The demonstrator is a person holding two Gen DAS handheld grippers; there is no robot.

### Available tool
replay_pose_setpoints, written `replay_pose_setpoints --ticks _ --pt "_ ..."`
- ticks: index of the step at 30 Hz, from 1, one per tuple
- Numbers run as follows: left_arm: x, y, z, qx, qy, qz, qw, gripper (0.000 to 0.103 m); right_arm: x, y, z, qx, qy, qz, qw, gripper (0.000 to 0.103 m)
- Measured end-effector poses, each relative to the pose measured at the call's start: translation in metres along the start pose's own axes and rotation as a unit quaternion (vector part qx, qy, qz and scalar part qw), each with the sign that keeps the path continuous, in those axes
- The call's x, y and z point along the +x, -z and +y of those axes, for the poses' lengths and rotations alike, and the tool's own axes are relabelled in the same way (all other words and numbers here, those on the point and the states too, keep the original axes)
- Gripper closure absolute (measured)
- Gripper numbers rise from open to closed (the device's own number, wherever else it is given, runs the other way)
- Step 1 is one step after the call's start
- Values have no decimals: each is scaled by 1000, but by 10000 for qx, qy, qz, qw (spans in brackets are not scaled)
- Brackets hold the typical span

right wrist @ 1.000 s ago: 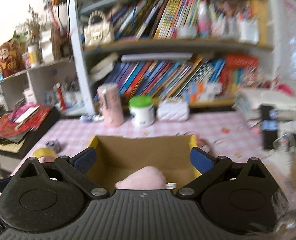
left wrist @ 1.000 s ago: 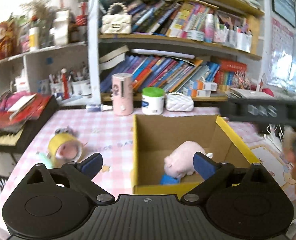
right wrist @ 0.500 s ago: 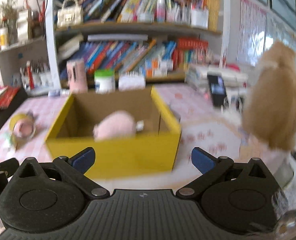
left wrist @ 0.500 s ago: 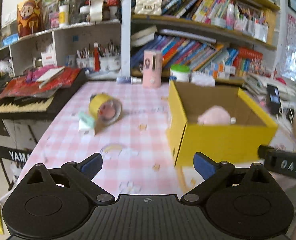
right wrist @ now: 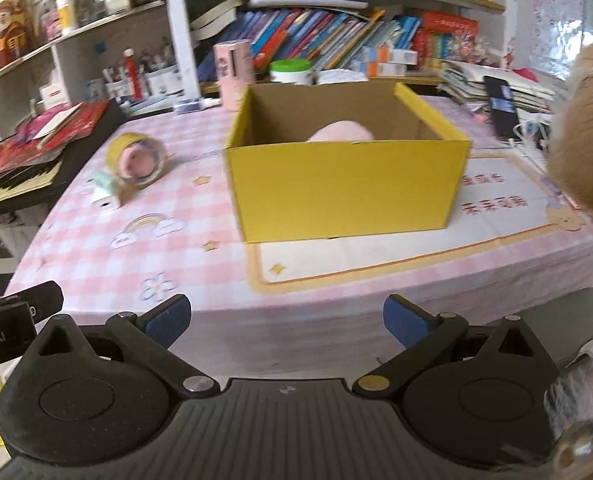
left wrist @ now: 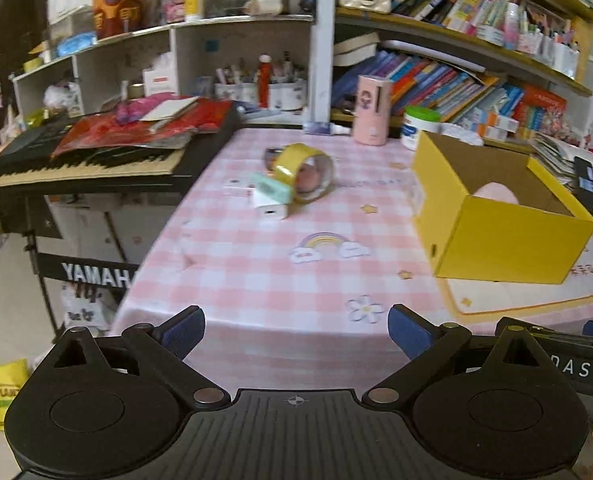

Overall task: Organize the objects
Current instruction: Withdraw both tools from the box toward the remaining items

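Left gripper (left wrist: 296,330): black plastic body, ribbed centre plate with crosshair mark, two round discs, triangular cutouts, silver screws, blue pads (left wrist: 184,330). Right gripper (right wrist: 286,320): same build; white "DAS" lettering on its side. Skin-toned fingertip beside the left gripper's right disc.

A yellow cardboard box (right wrist: 344,188) holds a pink plush toy (right wrist: 342,133); the tabletop (left wrist: 280,280) wears pink-white gingham; the tape roll (left wrist: 302,172) looks yellow.

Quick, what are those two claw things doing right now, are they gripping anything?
Left gripper: open, holding nothing.
Right gripper: open, holding nothing.
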State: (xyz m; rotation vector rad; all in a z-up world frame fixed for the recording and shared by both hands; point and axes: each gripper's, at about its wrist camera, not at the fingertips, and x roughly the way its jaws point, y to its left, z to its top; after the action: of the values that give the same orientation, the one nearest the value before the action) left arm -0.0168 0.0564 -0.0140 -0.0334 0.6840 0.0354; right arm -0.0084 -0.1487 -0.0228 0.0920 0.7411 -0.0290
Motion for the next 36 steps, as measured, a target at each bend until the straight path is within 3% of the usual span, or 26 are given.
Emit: replay_pose_setpoints --ticks 13,36 --pt "-16 -1 54 -338 -272 -255 9987 3 -9 -4 59 -364 -469 -179 9981 0" --pt "15 -8 77 -406 -227 -60 9989 4 14 -19 97 -618 -728 -177 9953 2"
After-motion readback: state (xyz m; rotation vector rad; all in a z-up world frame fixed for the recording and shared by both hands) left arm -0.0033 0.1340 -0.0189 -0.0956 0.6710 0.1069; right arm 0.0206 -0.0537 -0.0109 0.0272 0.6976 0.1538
